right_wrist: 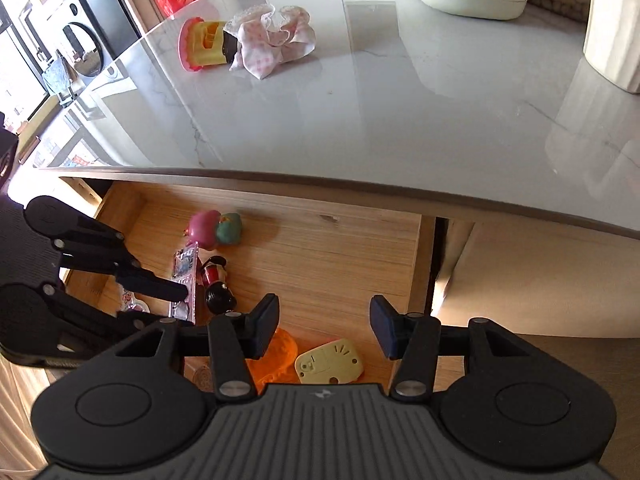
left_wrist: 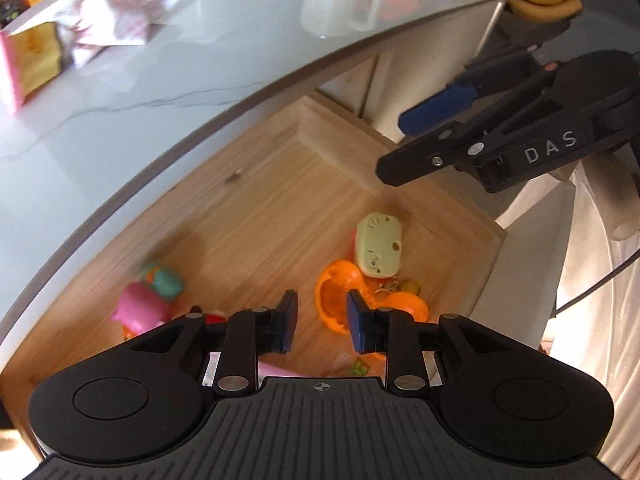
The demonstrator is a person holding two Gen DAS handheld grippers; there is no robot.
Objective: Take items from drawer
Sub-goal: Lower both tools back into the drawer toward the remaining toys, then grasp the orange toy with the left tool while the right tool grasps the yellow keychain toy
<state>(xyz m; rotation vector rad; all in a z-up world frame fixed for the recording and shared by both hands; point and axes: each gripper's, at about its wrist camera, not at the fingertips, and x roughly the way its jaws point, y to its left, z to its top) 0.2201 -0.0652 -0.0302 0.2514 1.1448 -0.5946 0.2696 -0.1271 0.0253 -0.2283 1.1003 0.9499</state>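
Pale wood lines the open drawer (right_wrist: 320,248), pulled out from under the grey marbled counter (right_wrist: 360,112) so its contents lie exposed to both my claws. I hold the left claw (left_wrist: 322,326) low over the drawer with its pads a modest gap apart and nothing between them; just ahead of it sits an orange plastic toy (left_wrist: 336,300), and beyond that a pale green device (left_wrist: 378,248) with a keyring, resting partly on the orange piece. To the claw's left lie a pink toy (left_wrist: 138,312) and a teal one (left_wrist: 164,282), touching each other. I judge this claw is lined up for the orange toy, though blur makes its exact shape hard to read.

The right claw (right_wrist: 324,328) hangs above the drawer's near side, spread wider and also empty, with the green device just below and between its pads. That looks like a ready stance rather than a grasp.

The right wrist view shows me what the left cannot: a small black-and-red figurine (right_wrist: 218,284) and a flat printed packet (right_wrist: 186,280) beside the left claw's fingers, plus a yellow-and-pink toy (right_wrist: 202,44) and a crumpled pink-checked cloth (right_wrist: 276,42) on the counter well beyond. Those, I judge, may be items already taken out. The left view alone shows the drawer's far right corner, bare.
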